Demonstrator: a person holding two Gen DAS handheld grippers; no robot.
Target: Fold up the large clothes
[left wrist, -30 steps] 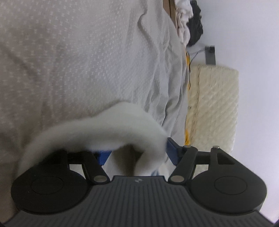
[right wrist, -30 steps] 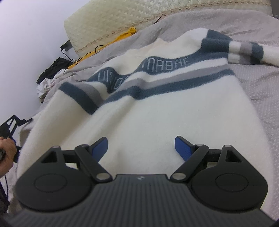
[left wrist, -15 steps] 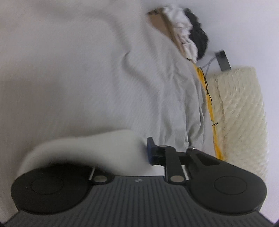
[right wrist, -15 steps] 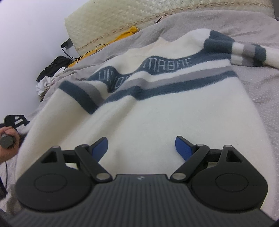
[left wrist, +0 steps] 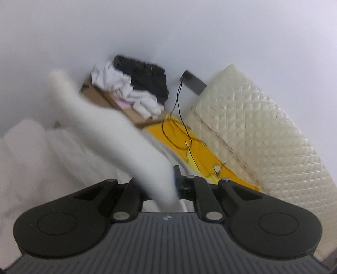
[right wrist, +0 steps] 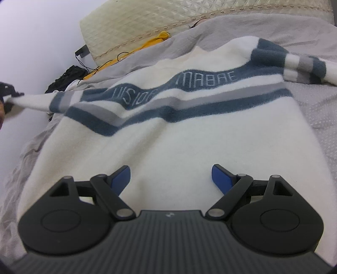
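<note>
With its jaws just closed down on the cuff, the left claw [left wrist: 174, 185] pinches the end of the white sleeve [left wrist: 109, 126], which runs up and away from it in the left wrist view (blurred there, so the exact bite cannot be read). The step in hand looks like carrying that sleeve across the body of the sweater [right wrist: 179, 130] for the first fold. To do it well, I would keep the pinch firm, lift only enough for the sleeve to clear the fabric, swing it in a smooth arc toward the chest stripes, and lay it flat before letting go, so no twist is folded in. The right claw [right wrist: 170, 179] hangs wide open just above the sweater's lower part, gripping nothing; it could press down there to stop the body from sliding as the sleeve pulls. The sweater lies spread on the grey bed [right wrist: 316, 101], its other sleeve trailing off to the right. Beyond it stand a quilted headboard [right wrist: 147, 19], a yellow cloth [left wrist: 189, 147] with a black cord, and a heap of clothes [left wrist: 130, 86] by the wall.
</note>
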